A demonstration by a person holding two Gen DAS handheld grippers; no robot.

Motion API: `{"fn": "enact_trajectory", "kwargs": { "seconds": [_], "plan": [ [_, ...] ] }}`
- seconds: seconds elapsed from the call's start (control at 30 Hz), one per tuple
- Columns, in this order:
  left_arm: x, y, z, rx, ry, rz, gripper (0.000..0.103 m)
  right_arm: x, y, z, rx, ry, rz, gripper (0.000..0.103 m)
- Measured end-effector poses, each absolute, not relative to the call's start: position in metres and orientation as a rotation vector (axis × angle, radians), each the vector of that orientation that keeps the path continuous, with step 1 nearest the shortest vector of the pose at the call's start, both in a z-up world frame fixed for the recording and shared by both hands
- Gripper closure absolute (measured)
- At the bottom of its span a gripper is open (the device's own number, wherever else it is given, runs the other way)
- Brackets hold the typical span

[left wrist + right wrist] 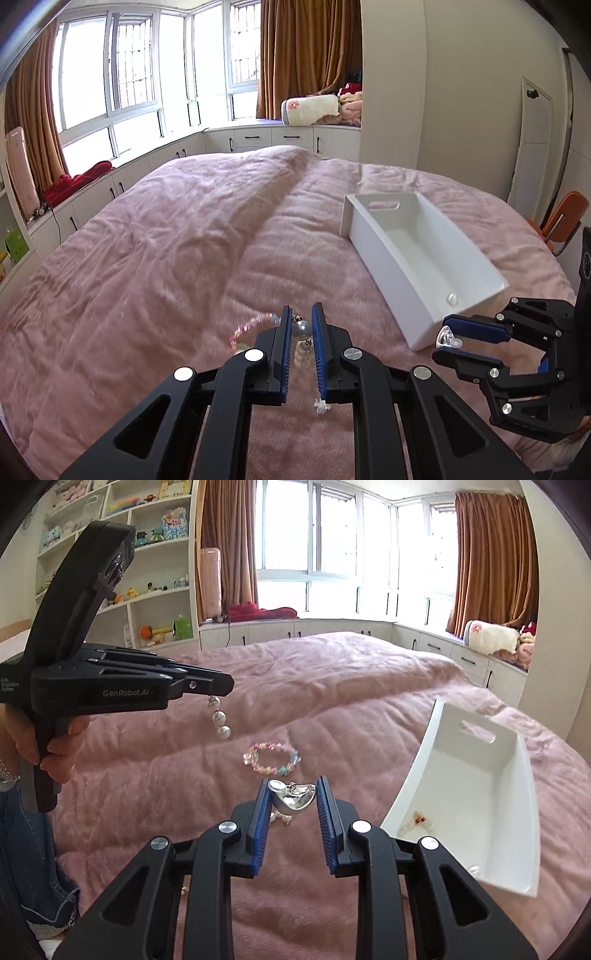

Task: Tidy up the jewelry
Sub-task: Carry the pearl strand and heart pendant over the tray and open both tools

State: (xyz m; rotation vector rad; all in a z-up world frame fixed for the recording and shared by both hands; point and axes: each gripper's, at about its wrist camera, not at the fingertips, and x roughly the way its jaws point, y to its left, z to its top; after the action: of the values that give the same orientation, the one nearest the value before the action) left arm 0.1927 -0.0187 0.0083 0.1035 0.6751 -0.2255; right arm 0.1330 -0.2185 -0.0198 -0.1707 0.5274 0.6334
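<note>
My left gripper (300, 325) is shut on a pearl earring (301, 341); its pearls hang below the fingers above the pink bed, as the right wrist view shows (218, 716). My right gripper (292, 794) is shut on a shiny silver piece (293, 797), also seen in the left wrist view (447, 338), held near the front corner of the white bin (476, 254). A pastel bead bracelet (271, 757) lies on the blanket between the grippers. The bin (517, 812) holds a small reddish item (415, 819) and a small clear piece (452, 298).
A small clear earring piece (320, 405) lies on the pink blanket (166, 240) below my left fingers. An orange chair (563, 218) stands past the bed's right edge. Window cabinets and shelves (155, 572) line the room behind.
</note>
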Motion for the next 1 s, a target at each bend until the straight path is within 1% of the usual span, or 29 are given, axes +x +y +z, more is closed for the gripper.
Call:
{"fn": "enact_trajectory", "kwargs": {
  "seconds": [0.17, 0.43, 0.63, 0.8, 1.0],
  "plan": [
    [0.210, -0.039, 0.031, 0.102, 0.660, -0.249, 0.087, 0.140, -0.233, 0.000, -0.146, 0.495, 0.608, 0.078],
    [0.241, -0.109, 0.072, 0.120, 0.596, -0.342, 0.087, 0.162, -0.270, 0.025, -0.102, 0.458, 0.517, 0.078],
    [0.271, -0.155, 0.093, 0.126, 0.575, -0.382, 0.087, 0.177, -0.302, 0.037, -0.078, 0.446, 0.457, 0.078],
    [0.304, -0.180, 0.092, 0.087, 0.586, -0.371, 0.087, 0.200, -0.321, 0.039, -0.080, 0.475, 0.412, 0.078],
    [0.347, -0.202, 0.064, 0.094, 0.640, -0.337, 0.087, 0.257, -0.346, 0.029, -0.043, 0.578, 0.389, 0.078]
  ]
}}
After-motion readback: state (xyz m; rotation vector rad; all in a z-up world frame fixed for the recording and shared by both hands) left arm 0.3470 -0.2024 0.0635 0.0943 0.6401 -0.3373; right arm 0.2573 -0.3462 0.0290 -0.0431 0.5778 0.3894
